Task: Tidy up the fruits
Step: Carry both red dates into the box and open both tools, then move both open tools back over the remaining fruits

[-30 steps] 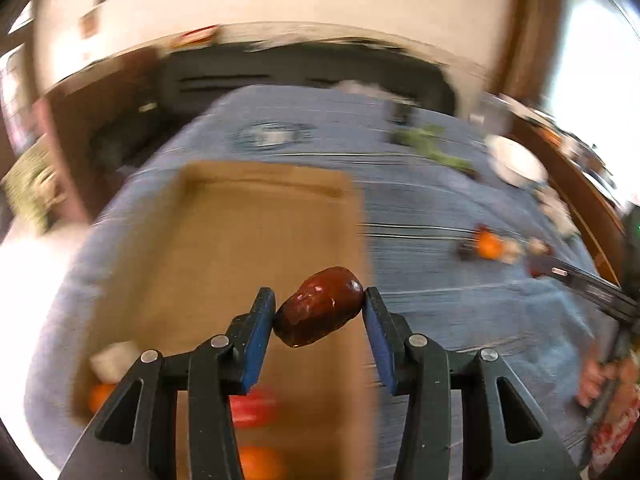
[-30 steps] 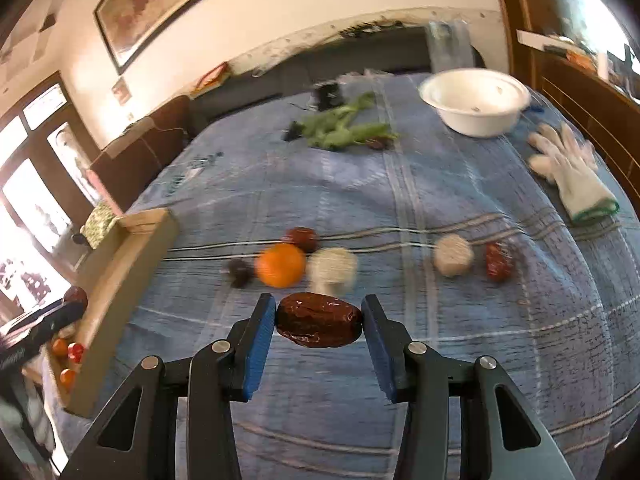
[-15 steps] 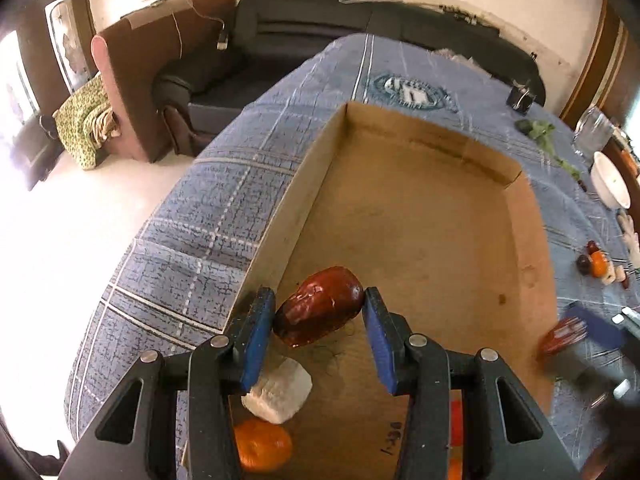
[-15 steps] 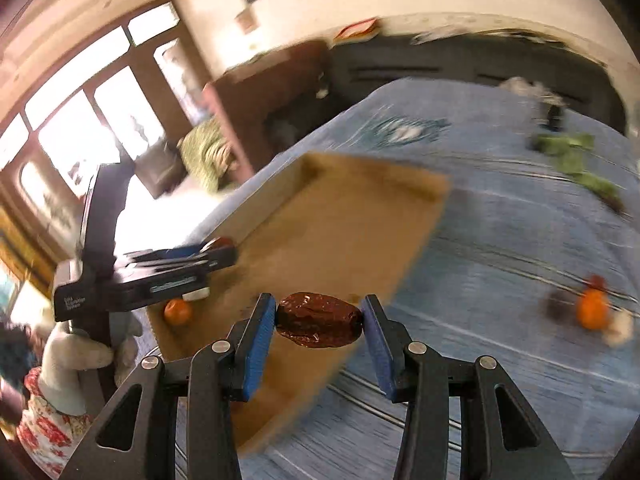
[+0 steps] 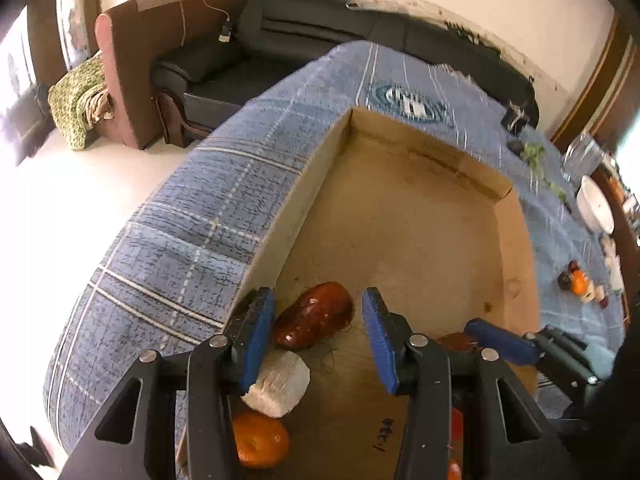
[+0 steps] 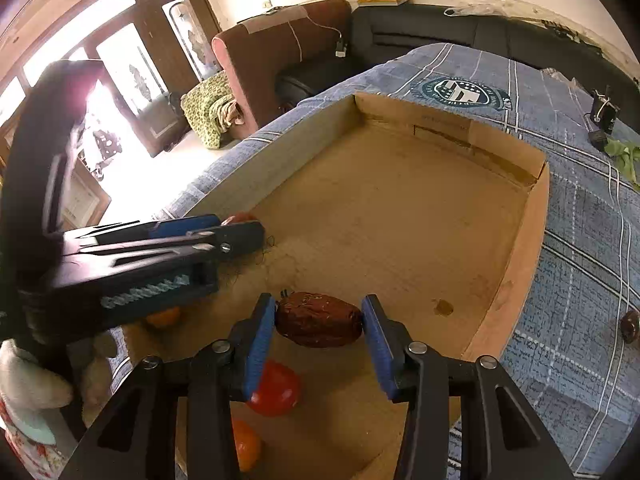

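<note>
Half a second back, clamped tight on the red-brown date (image 5: 314,316); now spread wider, with a clear gap on the right side of the fruit and at most a light touch on the left: so much for the left gripper (image 5: 318,336). Judged as a release just made; date down on the floor of the cardboard box (image 5: 516,240), close to the box's left wall, beside the white chunk (image 5: 278,388) and the orange (image 5: 258,444) at the box's near corner.

Also swung in over the box within the last second, from the loose fruit out on the blue cloth (image 6: 592,240) beyond the box's right wall: the right gripper (image 6: 319,332); closed on the dark date (image 6: 318,320), both blue pads pressed to its ends; held above the box floor, near the box's front edge, over a red fruit (image 6: 276,388) and a second orange (image 6: 244,444); whether touching the floor, impossible to tell.

Meaning for the task: one more fruit delivered, another probably about to be set down; several pieces waiting outside the box's right wall, among them a dark one (image 6: 630,324). Likely next: opening the right jaws, then lifting the left clear without nudging the freed date.
</note>
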Demonstrator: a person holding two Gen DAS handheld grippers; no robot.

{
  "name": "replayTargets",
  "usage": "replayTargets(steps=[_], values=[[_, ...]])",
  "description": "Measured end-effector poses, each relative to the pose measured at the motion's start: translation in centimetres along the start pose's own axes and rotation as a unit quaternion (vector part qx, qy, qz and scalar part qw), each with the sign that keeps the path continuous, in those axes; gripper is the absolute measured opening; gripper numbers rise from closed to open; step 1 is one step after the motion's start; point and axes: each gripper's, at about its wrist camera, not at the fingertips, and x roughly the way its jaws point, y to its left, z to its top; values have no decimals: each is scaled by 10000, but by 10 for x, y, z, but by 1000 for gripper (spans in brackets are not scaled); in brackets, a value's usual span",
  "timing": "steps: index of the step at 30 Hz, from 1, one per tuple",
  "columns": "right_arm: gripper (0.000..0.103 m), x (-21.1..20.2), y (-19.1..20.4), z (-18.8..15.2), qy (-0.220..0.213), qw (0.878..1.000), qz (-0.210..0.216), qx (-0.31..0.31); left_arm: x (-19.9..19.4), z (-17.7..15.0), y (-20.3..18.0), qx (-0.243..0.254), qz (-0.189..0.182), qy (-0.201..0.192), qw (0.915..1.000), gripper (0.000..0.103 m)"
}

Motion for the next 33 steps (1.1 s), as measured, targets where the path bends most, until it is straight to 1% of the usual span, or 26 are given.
replayTargets(steps=[2,4,5,8,9,10,12,15,17,19,20,24,25,27,29,33], values=[[51,-4,-1,0,-36,10000,-12,33,-11,0,1,-62,-22,-127,9999,48],[55,-14,-5,1,-153,9998,0,110,-27,-1,1,-124,6,-319,9994,55],[57,-20,-8,1,-219,9996,8,156,-33,-2,1,-147,26,-399,9991,56],[64,-46,-20,-3,-483,9983,-12,335,-56,-10,-4,-244,58,-605,9979,66],[66,-54,-24,-6,-564,9976,-30,395,-63,-15,-8,-279,96,-634,9976,72],[67,-61,-27,-8,-620,9971,-50,443,-70,-20,-14,-307,167,-681,9971,77],[68,-75,-36,-15,-711,9957,-131,577,-85,-31,-27,-332,304,-851,9954,83],[68,-99,-50,-32,-889,9915,-311,896,-103,-53,-46,-381,222,-1166,9922,84],[69,-117,-59,-48,-1081,9866,-421,1145,-108,-63,-59,-322,220,-1268,9912,84],[72,-132,-66,-64,-1269,9808,-570,1365,-112,-68,-77,-62,341,-1339,9904,84],[73,-138,-69,-71,-1340,9779,-657,1461,-116,-71,-86,93,464,-1436,9885,84],[73,-154,-79,-89,-1482,9706,-825,1707,-131,-80,-110,480,864,-1844,9779,84],[73,-157,-81,-91,-1511,9697,-837,1730,-134,-82,-113,550,911,-1899,9760,84],[73,-162,-82,-93,-1564,9681,-888,1746,-137,-85,-121,695,993,-1976,9728,84],[74,-165,-82,-95,-1592,9678,-916,1724,-139,-88,-126,776,993,-2005,9715,84],[74,-164,-79,-95,-1614,9681,-991,1640,-136,-91,-131,870,961,-1953,9721,84]])
